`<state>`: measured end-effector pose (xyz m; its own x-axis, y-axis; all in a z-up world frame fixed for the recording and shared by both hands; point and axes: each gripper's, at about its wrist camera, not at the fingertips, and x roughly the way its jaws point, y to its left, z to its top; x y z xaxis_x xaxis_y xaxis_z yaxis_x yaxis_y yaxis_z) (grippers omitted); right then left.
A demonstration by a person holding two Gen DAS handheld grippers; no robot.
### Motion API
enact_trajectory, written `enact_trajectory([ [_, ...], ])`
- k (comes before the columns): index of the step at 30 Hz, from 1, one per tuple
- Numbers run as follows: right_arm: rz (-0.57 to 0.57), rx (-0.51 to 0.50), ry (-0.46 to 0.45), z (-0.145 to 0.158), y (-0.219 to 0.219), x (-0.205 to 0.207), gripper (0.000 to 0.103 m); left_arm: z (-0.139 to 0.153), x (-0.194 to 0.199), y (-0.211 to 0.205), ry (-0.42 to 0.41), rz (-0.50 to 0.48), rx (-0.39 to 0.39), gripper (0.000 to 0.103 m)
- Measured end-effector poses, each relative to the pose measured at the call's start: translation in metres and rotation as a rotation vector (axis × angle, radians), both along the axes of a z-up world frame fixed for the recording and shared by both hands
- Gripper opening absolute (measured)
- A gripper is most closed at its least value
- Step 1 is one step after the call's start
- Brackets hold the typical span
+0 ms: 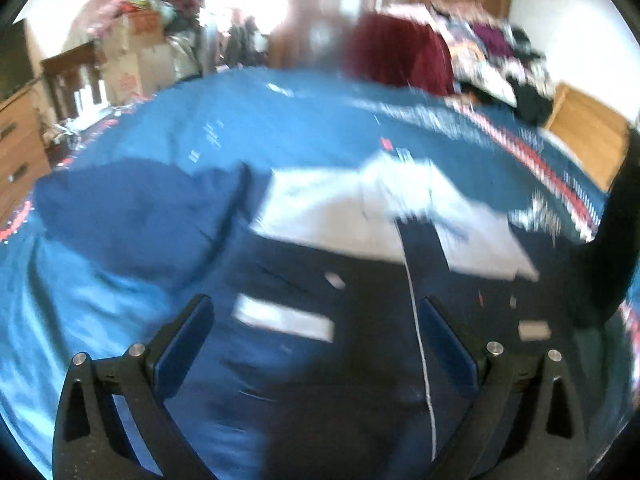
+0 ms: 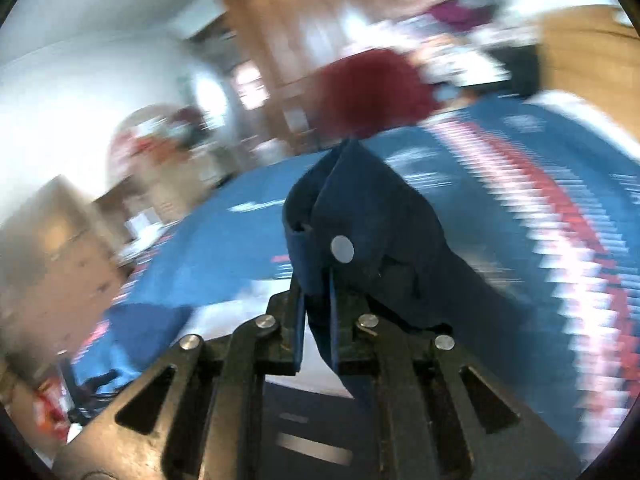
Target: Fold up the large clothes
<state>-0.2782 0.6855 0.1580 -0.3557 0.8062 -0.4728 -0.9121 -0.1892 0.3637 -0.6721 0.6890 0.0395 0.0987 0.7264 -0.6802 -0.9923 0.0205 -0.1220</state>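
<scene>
A large navy and white jacket lies spread on the blue bedspread, with a white zipper line down its dark front. My left gripper hovers just above the dark lower part, jaws wide apart and nothing between them. In the right wrist view my right gripper is shut on a bunched navy fold of the jacket, which carries a silver snap and stands up lifted above the bed. Both views are blurred by motion.
A dark red cushion and a heap of clothes sit at the far side of the bed. A wooden dresser stands left, cardboard boxes behind it, a wooden headboard at right. A dark sleeve enters from the right.
</scene>
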Motion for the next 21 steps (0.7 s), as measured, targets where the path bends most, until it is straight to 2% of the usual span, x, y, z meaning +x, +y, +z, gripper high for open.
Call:
enact_trajectory([
  [3,0.134,-0.036,0.017,-0.023,0.048,-0.103,0.009,0.014,-0.033,0.006,-0.031,0.035,0.015,0.102],
  [6,0.254,-0.120,0.031,-0.065,0.088,-0.177,0.015,0.021,-0.058,0.013,-0.038,0.057,0.013,0.102],
  [9,0.312,-0.187,-0.049,-0.091,0.080,-0.221,0.023,0.023,-0.074,0.017,-0.036,0.062,0.009,0.102],
  [10,0.324,-0.177,-0.059,-0.098,0.066,-0.221,0.033,0.022,-0.076,0.018,-0.036,0.058,0.004,0.102],
  [11,0.320,-0.165,-0.061,-0.102,0.056,-0.211,0.050,0.018,-0.077,0.020,-0.038,0.051,-0.004,0.102],
  [13,0.302,-0.139,-0.069,-0.112,0.040,-0.179,0.061,0.008,-0.077,0.025,-0.041,0.025,-0.030,0.102],
  [16,0.232,-0.149,-0.102,-0.135,0.013,-0.117,0.061,-0.008,-0.066,0.031,-0.058,-0.002,-0.064,0.102],
  [21,-0.048,-0.221,-0.146,-0.165,0.007,0.016,0.061,-0.028,-0.043,0.047,-0.099,-0.075,-0.102,0.102],
])
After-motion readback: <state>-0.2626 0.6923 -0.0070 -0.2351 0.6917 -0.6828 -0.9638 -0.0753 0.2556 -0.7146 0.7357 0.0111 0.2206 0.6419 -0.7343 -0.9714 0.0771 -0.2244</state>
